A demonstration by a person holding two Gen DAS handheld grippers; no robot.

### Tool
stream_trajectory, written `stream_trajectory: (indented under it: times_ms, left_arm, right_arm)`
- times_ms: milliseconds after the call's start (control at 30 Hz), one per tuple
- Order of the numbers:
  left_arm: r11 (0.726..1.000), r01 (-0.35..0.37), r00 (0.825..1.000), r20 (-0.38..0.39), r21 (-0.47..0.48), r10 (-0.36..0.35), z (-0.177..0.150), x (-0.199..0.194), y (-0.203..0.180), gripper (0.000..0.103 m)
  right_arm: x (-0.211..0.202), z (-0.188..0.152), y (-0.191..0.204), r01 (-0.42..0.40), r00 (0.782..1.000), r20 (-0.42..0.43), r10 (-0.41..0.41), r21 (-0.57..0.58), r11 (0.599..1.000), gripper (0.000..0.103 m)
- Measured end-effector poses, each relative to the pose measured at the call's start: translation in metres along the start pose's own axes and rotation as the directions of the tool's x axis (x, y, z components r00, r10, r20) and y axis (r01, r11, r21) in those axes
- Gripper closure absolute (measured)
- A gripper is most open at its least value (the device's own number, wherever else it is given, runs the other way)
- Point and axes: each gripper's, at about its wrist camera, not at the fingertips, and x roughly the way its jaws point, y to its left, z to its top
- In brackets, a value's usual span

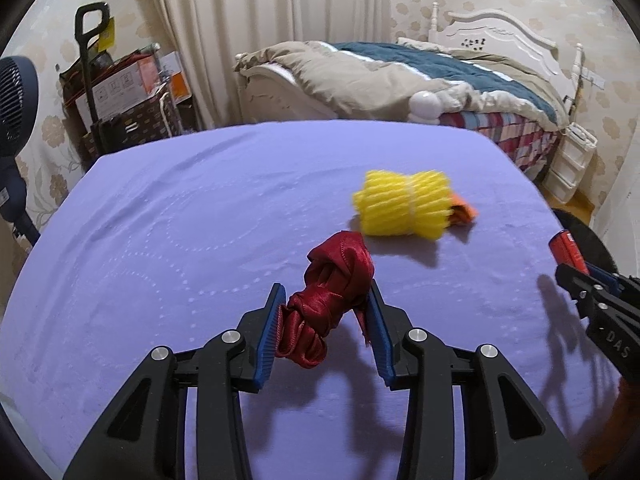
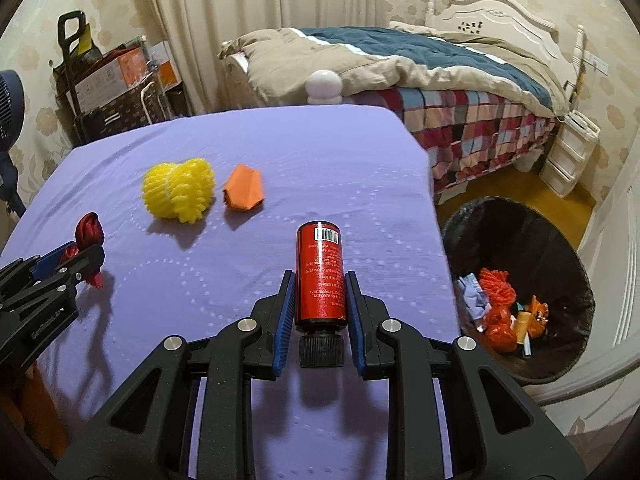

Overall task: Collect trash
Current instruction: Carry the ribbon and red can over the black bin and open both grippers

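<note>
Two grippers are loaded above the purple table [image 2: 240, 152]. The right gripper [image 2: 320, 276] clamps a red bottle [image 2: 320, 272], cap toward the camera, long axis pointing away along the fingers. The left gripper [image 1: 326, 292] pinches a knotted red ribbon [image 1: 332, 296], lifted off the cloth. Farther out lie a yellow foam net [image 2: 178, 190] and orange paper [image 2: 244, 194], amid bare cloth. Only the right view shows the black bin [image 2: 520, 292] beside the table's right edge.

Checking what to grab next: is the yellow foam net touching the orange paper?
Apart. The right wrist view shows a strip of purple cloth between the yellow foam net and the orange paper.
</note>
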Motion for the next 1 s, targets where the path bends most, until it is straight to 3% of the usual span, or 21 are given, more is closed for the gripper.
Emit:
stream_trajectory:
  times_ms: [400, 1000]
  left_arm:
    - [0.989, 0.115, 0.991, 0.055, 0.096, -0.12, 0.021, -0.012, -0.073, 0.063]
    - [0.927, 0.252, 0.961, 0.039, 0.276, -0.273, 0.051, 0.012, -0.22, 0.063]
  right_arm:
    - [-0.025, 0.006, -0.057, 0.076, 0.995, 0.064, -0.082, 0.089, 0.993, 0.079]
    - [-0.021, 0.008, -0.179, 0.236, 0.965, 0.045, -0.257, 0.262, 0.936, 0.079]
